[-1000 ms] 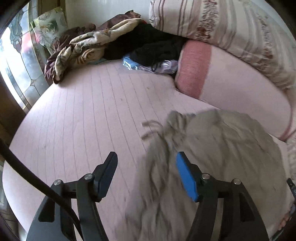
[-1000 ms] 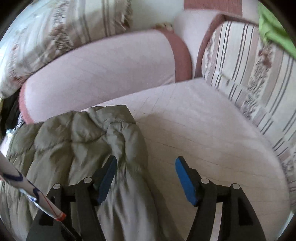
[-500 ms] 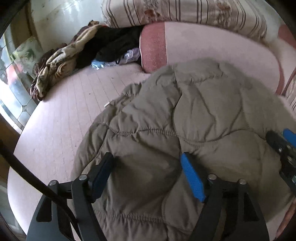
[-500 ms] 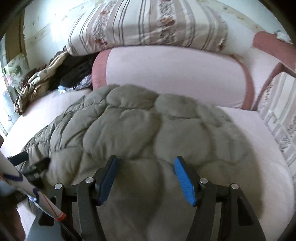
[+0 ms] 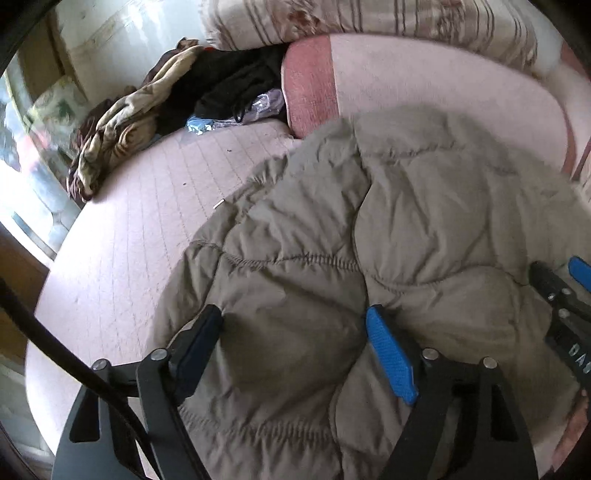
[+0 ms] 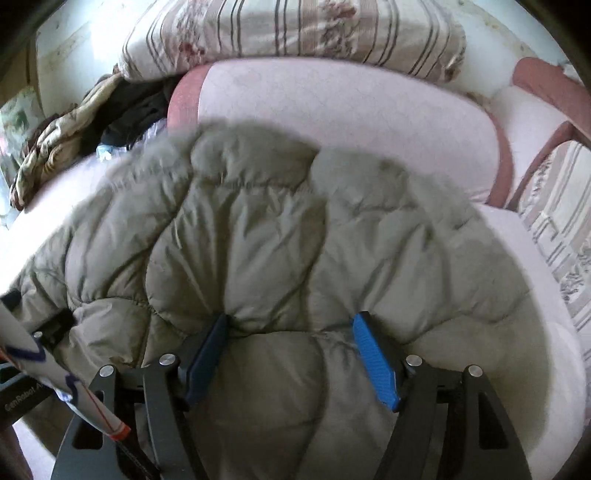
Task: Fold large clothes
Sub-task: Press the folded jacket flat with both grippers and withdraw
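A large olive-grey quilted puffer jacket [image 5: 369, 240] lies spread over the pink couch seat [image 5: 147, 221]; it fills the right wrist view [image 6: 277, 240] too. My left gripper [image 5: 295, 325] is open, its fingers pressed onto the jacket's near left part. My right gripper [image 6: 291, 332] is open, its fingers pressed onto the jacket's near edge. The right gripper also shows at the right edge of the left wrist view [image 5: 561, 291].
A heap of brown, cream and black clothes [image 5: 155, 107] and a plastic bag [image 5: 236, 114] lie at the couch's far left. A pink back cushion [image 6: 351, 122] and striped floral pillows [image 6: 295, 33] stand behind the jacket. A window [image 5: 22, 155] is at left.
A second ago the jacket was bunched and in motion; now it lies spread flat over the seat. Both grippers came down onto its near edge, still open.
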The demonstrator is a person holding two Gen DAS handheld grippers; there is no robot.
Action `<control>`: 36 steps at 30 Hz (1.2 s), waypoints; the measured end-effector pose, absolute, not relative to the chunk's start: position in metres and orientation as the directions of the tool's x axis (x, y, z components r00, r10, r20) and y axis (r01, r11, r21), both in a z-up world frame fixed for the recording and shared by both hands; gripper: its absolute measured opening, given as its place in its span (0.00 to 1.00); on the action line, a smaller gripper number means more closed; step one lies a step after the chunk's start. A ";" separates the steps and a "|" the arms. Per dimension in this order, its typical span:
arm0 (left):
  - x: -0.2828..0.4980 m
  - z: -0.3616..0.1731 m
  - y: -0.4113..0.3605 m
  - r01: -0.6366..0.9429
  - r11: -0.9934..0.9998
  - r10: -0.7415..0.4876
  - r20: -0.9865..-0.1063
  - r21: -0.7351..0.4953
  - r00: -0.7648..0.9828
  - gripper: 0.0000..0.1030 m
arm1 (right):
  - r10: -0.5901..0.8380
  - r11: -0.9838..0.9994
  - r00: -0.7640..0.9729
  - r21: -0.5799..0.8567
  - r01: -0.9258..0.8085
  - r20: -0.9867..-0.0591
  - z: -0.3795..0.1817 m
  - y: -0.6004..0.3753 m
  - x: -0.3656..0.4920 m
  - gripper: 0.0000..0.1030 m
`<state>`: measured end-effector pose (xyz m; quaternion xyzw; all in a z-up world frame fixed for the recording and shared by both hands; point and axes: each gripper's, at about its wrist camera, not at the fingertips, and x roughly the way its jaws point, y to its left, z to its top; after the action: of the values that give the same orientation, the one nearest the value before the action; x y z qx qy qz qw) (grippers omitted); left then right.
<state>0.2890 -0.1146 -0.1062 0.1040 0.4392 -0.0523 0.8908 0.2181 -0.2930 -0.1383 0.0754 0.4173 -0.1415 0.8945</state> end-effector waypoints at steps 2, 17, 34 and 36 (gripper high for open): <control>0.278 -0.101 -0.106 0.172 0.976 -0.005 -0.777 0.134 0.629 0.78 | -0.204 0.937 0.651 0.047 0.347 -0.731 -0.124 -0.301 0.197 0.73; 0.251 -0.100 -0.098 0.181 0.963 0.024 -0.733 0.200 0.680 0.77 | -0.274 0.910 0.605 0.002 0.415 -0.747 -0.145 -0.329 0.155 0.81; 0.171 -0.061 -0.054 0.172 0.971 -0.007 -0.701 0.165 0.713 0.77 | -0.296 0.765 0.546 0.148 0.627 -0.784 -0.132 -0.431 -0.005 0.82; 0.172 -0.064 -0.053 0.175 0.971 -0.011 -0.707 0.160 0.707 0.77 | -0.289 0.745 0.544 0.171 0.644 -0.788 -0.132 -0.441 -0.011 0.84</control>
<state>0.1722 -0.0535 -0.0638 0.1081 0.3794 -0.0506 0.9175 -0.0111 -0.4412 -0.1321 0.2274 0.3904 -0.2749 0.8487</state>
